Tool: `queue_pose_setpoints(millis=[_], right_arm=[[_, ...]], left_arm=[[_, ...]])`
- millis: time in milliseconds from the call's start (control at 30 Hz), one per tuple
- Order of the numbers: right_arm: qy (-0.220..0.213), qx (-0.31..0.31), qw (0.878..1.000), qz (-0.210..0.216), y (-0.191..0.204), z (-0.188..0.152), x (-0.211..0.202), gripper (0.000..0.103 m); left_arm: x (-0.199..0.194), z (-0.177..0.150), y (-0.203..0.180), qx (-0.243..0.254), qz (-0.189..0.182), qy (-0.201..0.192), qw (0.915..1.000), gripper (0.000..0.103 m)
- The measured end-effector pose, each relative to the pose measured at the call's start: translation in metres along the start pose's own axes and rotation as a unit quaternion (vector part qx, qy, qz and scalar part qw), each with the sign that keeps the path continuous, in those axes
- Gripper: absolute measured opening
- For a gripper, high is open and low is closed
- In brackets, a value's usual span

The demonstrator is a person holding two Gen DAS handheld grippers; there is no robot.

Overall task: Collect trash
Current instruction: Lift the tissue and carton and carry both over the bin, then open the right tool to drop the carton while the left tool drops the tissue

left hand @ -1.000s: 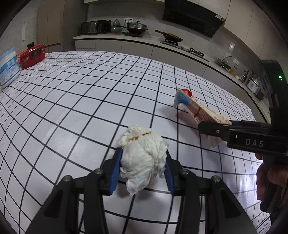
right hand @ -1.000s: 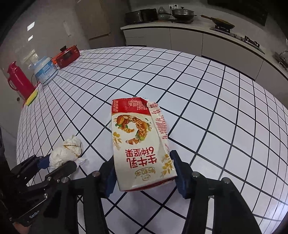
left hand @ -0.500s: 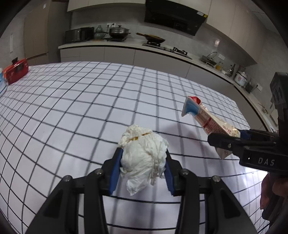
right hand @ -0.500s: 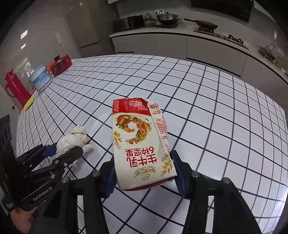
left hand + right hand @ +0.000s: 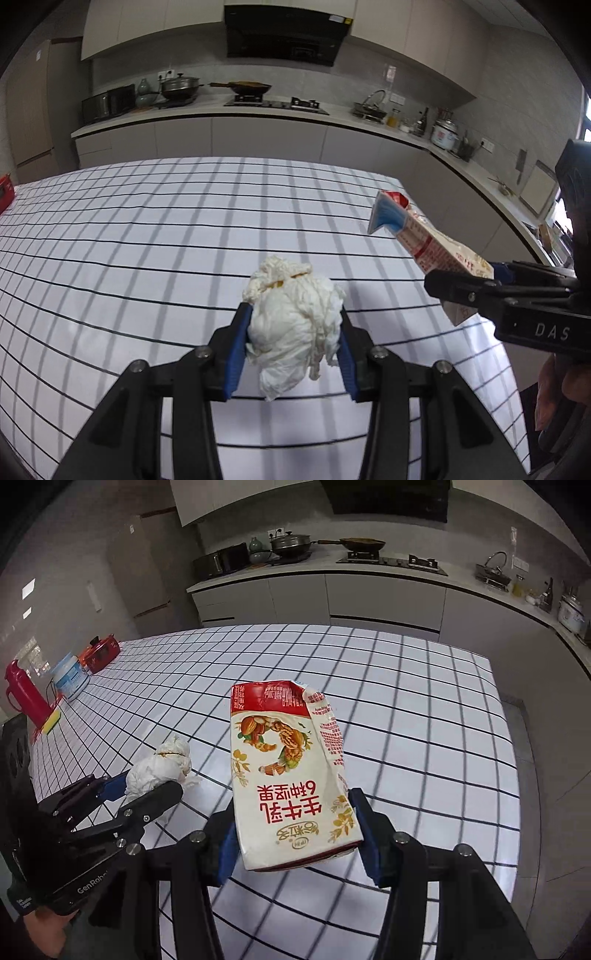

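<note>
My left gripper [image 5: 293, 325] is shut on a crumpled white paper wad [image 5: 293, 317], lifted above the white grid-patterned table [image 5: 147, 229]. In the right wrist view the same paper wad [image 5: 162, 766] shows at the left, clamped in the left gripper [image 5: 147, 786]. My right gripper [image 5: 293, 829] is shut on a dented milk carton [image 5: 291, 771] with a red top and nut pictures, held tilted above the table [image 5: 424, 716]. From the left wrist view the carton [image 5: 424, 240] sticks out of the right gripper [image 5: 480, 275] at the right.
A red flask [image 5: 24, 694], a yellow sponge [image 5: 51, 720], a white-blue tub [image 5: 70, 677] and a red pot [image 5: 101, 653] stand at the table's far left edge. A kitchen counter [image 5: 258, 110] with stove and pans runs behind. The table's right edge [image 5: 506, 716] drops to the floor.
Both grippers have travelled across and a little above the table toward its right end, each still gripping its item. The kitchen counter now fills more of the view.
</note>
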State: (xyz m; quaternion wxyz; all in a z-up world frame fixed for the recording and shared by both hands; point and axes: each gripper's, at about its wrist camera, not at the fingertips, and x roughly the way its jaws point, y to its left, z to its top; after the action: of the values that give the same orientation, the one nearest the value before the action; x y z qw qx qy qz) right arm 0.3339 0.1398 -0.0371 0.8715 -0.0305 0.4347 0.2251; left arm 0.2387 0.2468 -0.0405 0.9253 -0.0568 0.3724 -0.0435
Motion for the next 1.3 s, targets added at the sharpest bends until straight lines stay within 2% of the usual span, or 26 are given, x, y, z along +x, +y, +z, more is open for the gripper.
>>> queue_pose_setpoints(millis=[367, 700, 933, 1033, 1100, 1167, 1200, 1300], right_arm=[[-0.01, 0.043, 0.998, -0.035, -0.144, -0.094, -0.107, 0.056], [0.009, 0.098, 0.991, -0.092, -0.261, -0.195, -0.172, 0.056], [0.046, 0.13, 0.985, -0.104, -0.309, -0.26, -0.171, 0.056], [0.067, 0.136, 0.984, -0.093, -0.321, -0.28, -0.155, 0.056], [0.097, 0.138, 0.983, -0.075, -0.325, -0.289, -0.134, 0.057], [0.119, 0.136, 0.98, -0.079, -0.329, -0.297, -0.114, 0.072], [0.114, 0.138, 0.98, -0.087, -0.331, -0.298, -0.112, 0.088], [0.104, 0.156, 0.977, -0.098, -0.343, -0.303, -0.114, 0.09]], left_arm=[[-0.014, -0.034, -0.151, 0.037, -0.037, -0.004, 0.9986, 0.045], [-0.012, -0.071, -0.266, 0.081, -0.092, 0.01, 0.9923, 0.045], [-0.007, -0.095, -0.315, 0.1, -0.108, 0.022, 0.9888, 0.045], [-0.003, -0.107, -0.321, 0.098, -0.1, 0.026, 0.9898, 0.045], [0.003, -0.114, -0.322, 0.093, -0.092, 0.032, 0.9909, 0.045], [0.006, -0.122, -0.322, 0.088, -0.084, 0.037, 0.9919, 0.045], [0.007, -0.128, -0.324, 0.086, -0.082, 0.037, 0.9923, 0.045], [0.014, -0.14, -0.329, 0.08, -0.076, 0.044, 0.993, 0.045]])
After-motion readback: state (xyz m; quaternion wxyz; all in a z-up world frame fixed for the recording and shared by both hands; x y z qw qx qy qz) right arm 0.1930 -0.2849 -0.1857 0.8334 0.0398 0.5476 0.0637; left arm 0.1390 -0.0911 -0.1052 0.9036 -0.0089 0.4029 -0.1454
